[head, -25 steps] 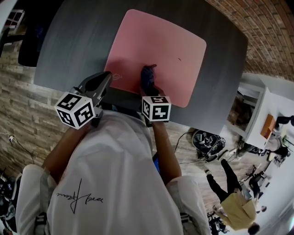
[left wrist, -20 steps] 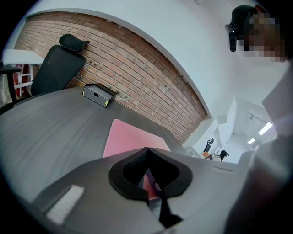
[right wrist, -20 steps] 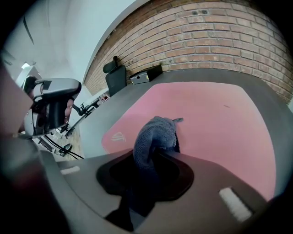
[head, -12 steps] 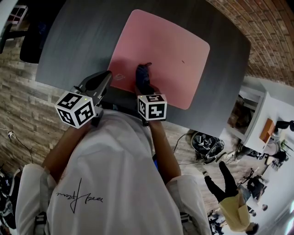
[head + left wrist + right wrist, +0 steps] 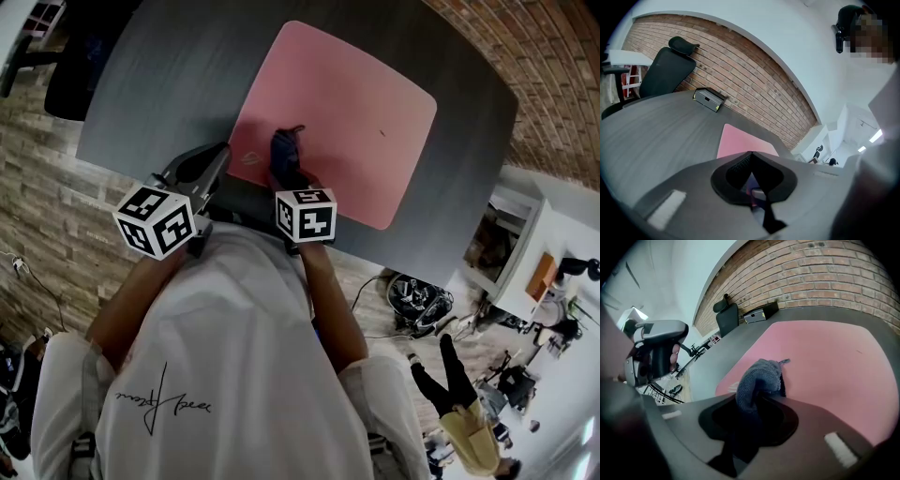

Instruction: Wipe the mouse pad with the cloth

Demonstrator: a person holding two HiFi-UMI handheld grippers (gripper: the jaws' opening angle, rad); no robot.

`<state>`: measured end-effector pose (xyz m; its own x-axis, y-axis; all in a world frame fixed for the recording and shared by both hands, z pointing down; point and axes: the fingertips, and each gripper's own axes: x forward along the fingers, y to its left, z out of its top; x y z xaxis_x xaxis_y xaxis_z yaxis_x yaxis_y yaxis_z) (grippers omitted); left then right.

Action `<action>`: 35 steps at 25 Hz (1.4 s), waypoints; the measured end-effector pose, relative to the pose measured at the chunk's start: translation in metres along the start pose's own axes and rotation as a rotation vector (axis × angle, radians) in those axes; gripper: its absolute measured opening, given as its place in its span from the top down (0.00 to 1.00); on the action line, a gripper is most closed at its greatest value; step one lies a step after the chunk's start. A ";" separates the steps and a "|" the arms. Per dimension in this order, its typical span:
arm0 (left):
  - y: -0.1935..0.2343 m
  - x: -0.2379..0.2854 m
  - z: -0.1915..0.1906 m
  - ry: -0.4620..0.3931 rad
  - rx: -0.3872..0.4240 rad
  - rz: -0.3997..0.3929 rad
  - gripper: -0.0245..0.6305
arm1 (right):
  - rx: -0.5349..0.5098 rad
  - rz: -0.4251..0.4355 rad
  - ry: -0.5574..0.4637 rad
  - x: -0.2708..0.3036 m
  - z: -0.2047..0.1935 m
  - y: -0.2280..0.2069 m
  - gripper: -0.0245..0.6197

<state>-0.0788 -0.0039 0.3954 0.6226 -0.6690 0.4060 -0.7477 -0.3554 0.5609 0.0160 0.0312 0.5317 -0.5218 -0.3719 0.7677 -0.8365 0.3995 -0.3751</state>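
A pink mouse pad (image 5: 347, 112) (image 5: 825, 362) (image 5: 740, 143) lies on the dark grey table (image 5: 169, 75). My right gripper (image 5: 289, 167) (image 5: 757, 397) is shut on a blue-grey cloth (image 5: 284, 152) (image 5: 759, 378), which rests bunched on the pad near its front left corner. Over the table's front edge, just left of the pad, my left gripper (image 5: 214, 161) (image 5: 751, 157) is shut with nothing between its jaws. A small dark mark (image 5: 381, 132) (image 5: 857, 351) shows on the pad's right half.
A black office chair (image 5: 665, 70) (image 5: 725, 317) stands at the table's far left end. A small dark box (image 5: 708, 99) (image 5: 759, 313) sits on the table by the brick wall. White furniture (image 5: 525, 234) and cables are on the floor at the right.
My right gripper and the cloth have slid left along the pad's front edge, toward its left corner. The left gripper has stayed where it was.
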 end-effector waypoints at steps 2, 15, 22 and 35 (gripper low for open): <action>0.003 -0.001 0.002 -0.005 -0.002 0.005 0.94 | -0.005 0.005 0.005 0.003 0.002 0.003 0.81; 0.018 -0.008 0.008 -0.016 -0.013 0.025 0.94 | -0.012 0.053 0.024 0.022 0.010 0.021 0.81; 0.025 -0.011 0.010 -0.022 -0.025 0.033 0.94 | 0.015 0.081 0.032 0.028 0.015 0.029 0.81; 0.025 -0.004 0.013 -0.024 -0.029 0.040 0.94 | 0.032 0.141 0.046 0.038 0.025 0.038 0.81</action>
<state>-0.1028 -0.0187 0.3990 0.5866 -0.6978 0.4110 -0.7646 -0.3098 0.5652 -0.0399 0.0113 0.5339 -0.6268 -0.2753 0.7289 -0.7609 0.4179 -0.4964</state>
